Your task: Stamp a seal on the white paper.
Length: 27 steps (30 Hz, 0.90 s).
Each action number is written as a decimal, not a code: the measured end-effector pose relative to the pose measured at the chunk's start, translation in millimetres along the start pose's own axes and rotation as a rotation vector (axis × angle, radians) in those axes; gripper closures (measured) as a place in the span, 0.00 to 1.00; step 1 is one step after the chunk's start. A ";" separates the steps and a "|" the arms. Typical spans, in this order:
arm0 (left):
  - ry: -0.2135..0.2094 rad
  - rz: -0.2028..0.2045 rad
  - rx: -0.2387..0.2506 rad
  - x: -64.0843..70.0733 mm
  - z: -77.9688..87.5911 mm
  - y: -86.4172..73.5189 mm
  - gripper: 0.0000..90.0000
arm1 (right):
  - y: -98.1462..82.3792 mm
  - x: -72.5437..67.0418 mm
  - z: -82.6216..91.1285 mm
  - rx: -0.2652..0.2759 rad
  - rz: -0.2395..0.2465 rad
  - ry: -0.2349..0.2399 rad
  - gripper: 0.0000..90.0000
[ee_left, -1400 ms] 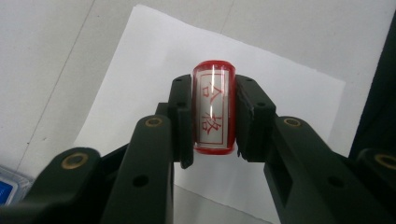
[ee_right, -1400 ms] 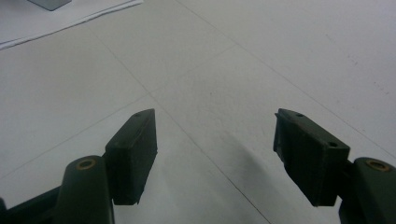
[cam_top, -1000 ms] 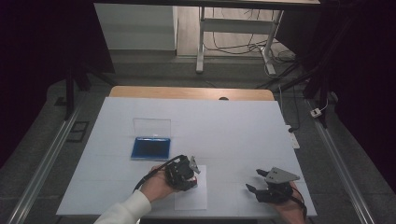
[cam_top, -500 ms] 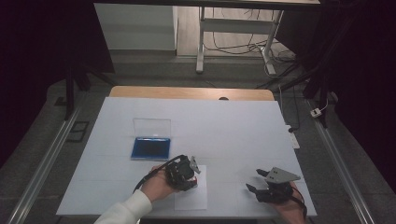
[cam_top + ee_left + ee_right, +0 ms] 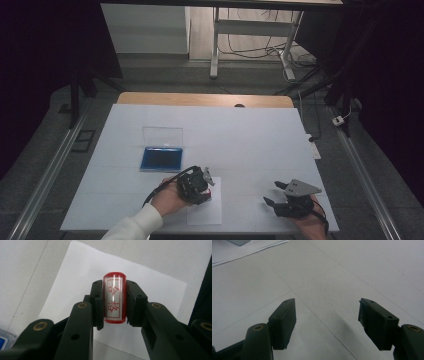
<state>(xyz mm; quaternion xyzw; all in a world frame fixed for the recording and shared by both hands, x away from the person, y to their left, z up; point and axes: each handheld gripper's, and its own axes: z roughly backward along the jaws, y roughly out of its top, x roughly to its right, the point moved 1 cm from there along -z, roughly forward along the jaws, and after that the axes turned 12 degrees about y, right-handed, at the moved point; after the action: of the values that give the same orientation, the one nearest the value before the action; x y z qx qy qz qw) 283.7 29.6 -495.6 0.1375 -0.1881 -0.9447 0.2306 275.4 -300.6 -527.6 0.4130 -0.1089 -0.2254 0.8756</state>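
Note:
A red stamp (image 5: 114, 299) with red characters on its white label sits clamped between the pads of my left gripper (image 5: 114, 302). It hangs over a white sheet of paper (image 5: 82, 280), and the stamp's printing face is hidden. In the high view my left gripper (image 5: 206, 187) points at the paper sheet (image 5: 205, 210) near the table's front edge. My right gripper (image 5: 274, 193) rests at the front right, jaws wide apart with nothing between them. In its own view the right gripper (image 5: 327, 322) faces bare white table.
A blue ink pad (image 5: 160, 158) with its clear lid (image 5: 162, 135) laid open behind it lies left of centre on the white table (image 5: 240, 135). A white power strip (image 5: 312, 146) hangs at the table's right edge. Metal rails (image 5: 47, 175) flank the table.

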 end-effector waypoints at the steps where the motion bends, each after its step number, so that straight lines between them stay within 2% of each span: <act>1: -0.001 0.000 -0.001 -0.2 0.1 0.1 0.78 | 0.0 -0.1 0.0 0.000 0.001 0.000 0.33; 7: -0.013 0.004 -0.003 -3.4 4.7 1.6 0.78 | -0.4 0.4 0.9 -0.002 -0.005 0.001 0.33; 9: -0.006 -0.013 -0.011 -2.4 5.6 2.6 0.78 | -0.6 0.5 1.0 -0.004 -0.001 0.000 0.33; 12: -0.008 -0.013 0.009 -4.5 8.6 4.7 0.78 | -0.7 0.6 1.5 -0.002 -0.001 -0.001 0.33; 20: -0.015 0.041 0.081 -17.4 29.8 4.1 0.77 | -1.7 1.4 2.6 0.006 -0.005 -0.004 0.33; 27: -0.021 0.075 0.105 -23.4 38.0 -3.6 0.77 | -1.8 1.4 2.7 0.005 -0.007 -0.004 0.33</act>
<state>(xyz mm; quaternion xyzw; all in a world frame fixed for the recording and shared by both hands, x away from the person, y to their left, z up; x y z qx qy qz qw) 289.3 55.0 -459.2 0.1325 -0.2448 -0.9257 0.2561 275.0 -304.1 -527.3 0.4149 -0.1098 -0.2291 0.8737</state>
